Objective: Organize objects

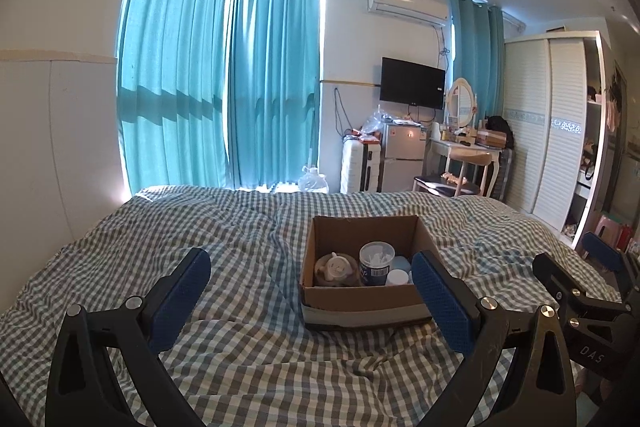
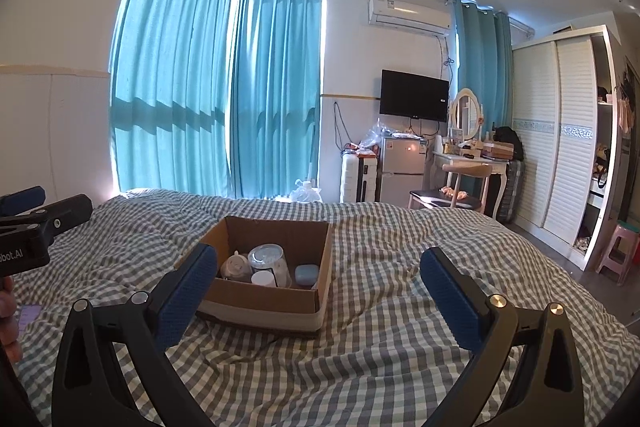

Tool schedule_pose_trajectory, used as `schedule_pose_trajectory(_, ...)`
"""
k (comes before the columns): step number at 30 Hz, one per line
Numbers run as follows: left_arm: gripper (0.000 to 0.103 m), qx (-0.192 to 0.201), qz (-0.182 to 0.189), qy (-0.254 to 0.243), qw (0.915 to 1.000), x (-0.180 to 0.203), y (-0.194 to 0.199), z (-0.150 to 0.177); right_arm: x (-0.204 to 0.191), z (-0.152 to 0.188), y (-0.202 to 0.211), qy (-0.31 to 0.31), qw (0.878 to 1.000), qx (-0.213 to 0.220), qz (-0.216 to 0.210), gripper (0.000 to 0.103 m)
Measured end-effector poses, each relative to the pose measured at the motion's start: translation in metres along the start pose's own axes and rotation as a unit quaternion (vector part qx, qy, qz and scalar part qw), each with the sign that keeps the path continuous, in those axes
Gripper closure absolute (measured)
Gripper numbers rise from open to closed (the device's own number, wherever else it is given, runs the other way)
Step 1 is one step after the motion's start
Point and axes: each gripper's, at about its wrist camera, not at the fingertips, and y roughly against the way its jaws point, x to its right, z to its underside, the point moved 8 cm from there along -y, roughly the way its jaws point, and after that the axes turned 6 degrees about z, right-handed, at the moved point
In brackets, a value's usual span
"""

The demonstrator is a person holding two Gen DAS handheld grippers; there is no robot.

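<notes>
Left tongs: your left tongs (image 1: 312,291) are spread wide and hold nothing; they hang above the bed, with the blue pad of 1 finger overlapping the box's near right corner in the left wrist view.
Right tongs: your right tongs (image 2: 320,287) are also spread wide and hold nothing; the left pad sits in front of the box's near left corner in the right wrist view.
Side by side: each tool shows at the edge of the other's camera, the right one at far right of the left wrist view, the left one at far left of the right wrist view, where part of a hand (image 2: 8,323) shows too.
Box: the open cardboard box (image 1: 352,301) rests on the bed ahead of both tongs, flaps up, a grey band along its base.
Inside the box: a clear tub of cotton swabs (image 1: 375,263) stands near the middle; a small cream teapot-shaped piece (image 1: 336,269) sits to its left; a white round lid (image 1: 398,277) lies to its right at the front; a pale blue case (image 2: 307,274) lies at the right side.
Bed: the checked grey and white quilt (image 1: 240,347) is rumpled, with folds around the box.
Room beyond: teal curtains (image 1: 224,79) hang drawn behind the bed.
</notes>
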Motion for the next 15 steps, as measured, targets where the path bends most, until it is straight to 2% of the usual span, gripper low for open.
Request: schedule_pose_trajectory(15, 0.000, -0.005, -0.005, -0.004, 1.0000, -0.001, 0.000, 0.007, -0.005, -0.005, 0.011, 0.002, 1.000, 0.010, -0.007, 0.001)
